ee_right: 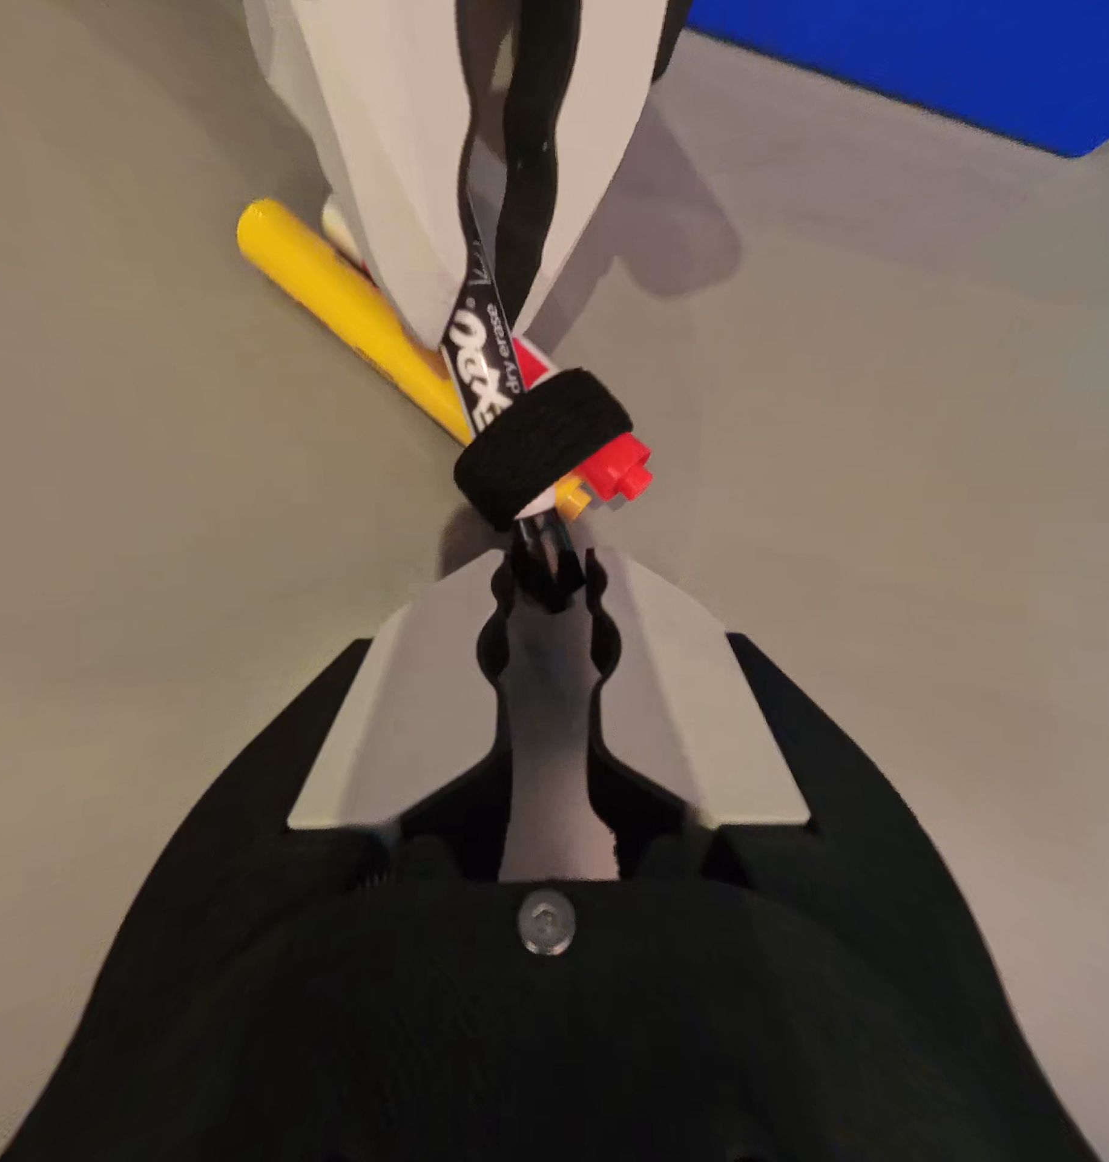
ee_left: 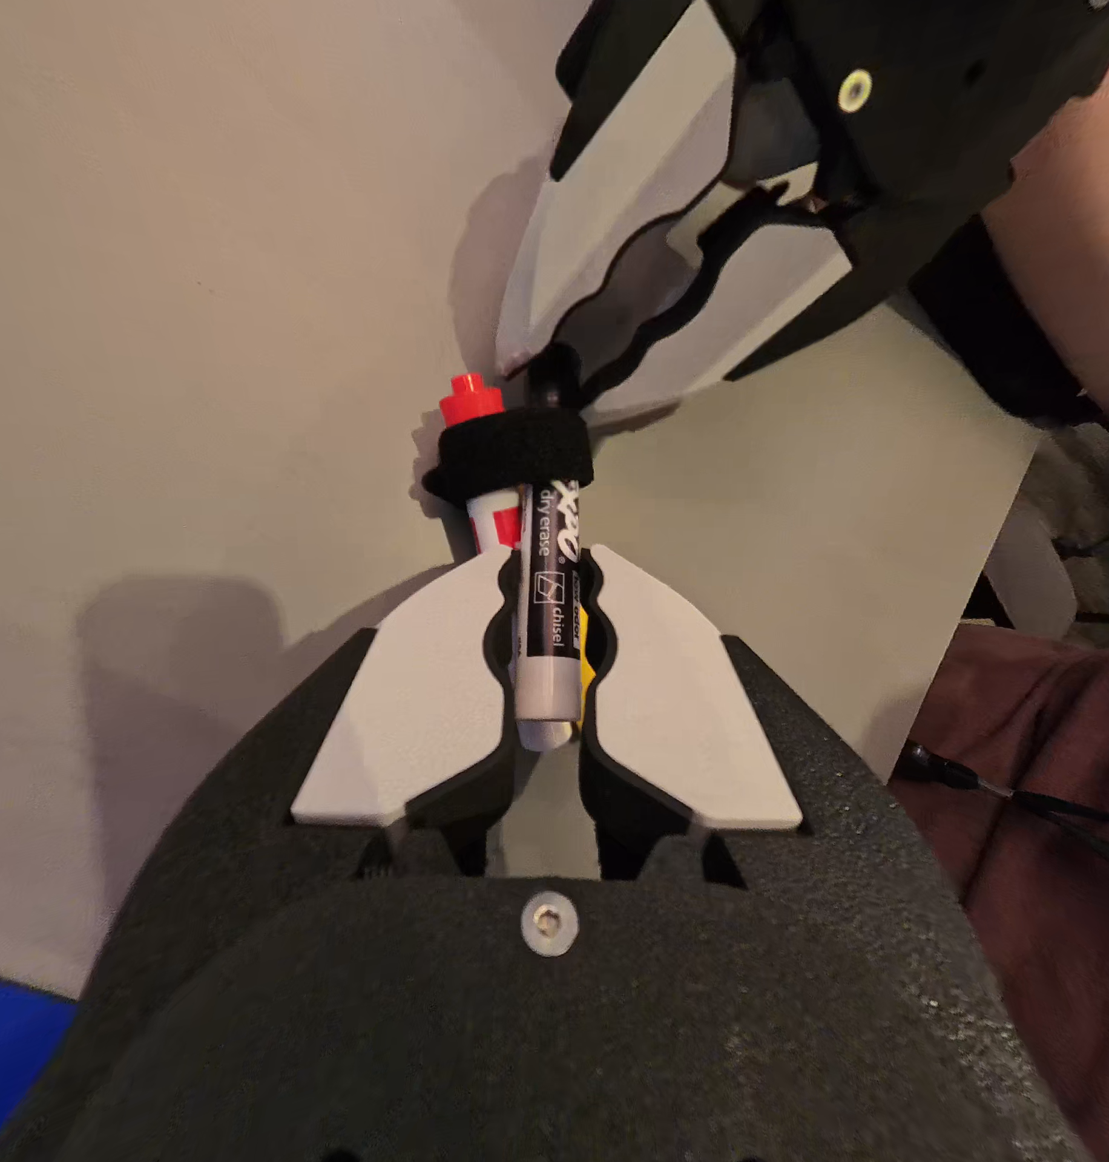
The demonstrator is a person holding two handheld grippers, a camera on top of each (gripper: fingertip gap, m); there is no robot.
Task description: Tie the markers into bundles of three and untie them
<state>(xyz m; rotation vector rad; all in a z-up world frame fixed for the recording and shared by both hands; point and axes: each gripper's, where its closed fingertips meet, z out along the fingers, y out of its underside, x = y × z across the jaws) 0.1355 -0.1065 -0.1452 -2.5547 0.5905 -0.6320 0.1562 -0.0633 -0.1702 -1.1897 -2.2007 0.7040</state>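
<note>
your left gripper is clamped on the black-labelled marker, with the red marker just beyond its fingers.
your right gripper pinches a black end at its fingertips, just below the black strap around three markers. pull hard and the yellow marker may slip free, since only one barrel is clamped.

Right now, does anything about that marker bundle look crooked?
Yes. The yellow marker splays sideways from the black one, and the strap sits at the bundle's very end, so the three aren't lined up.
</note>
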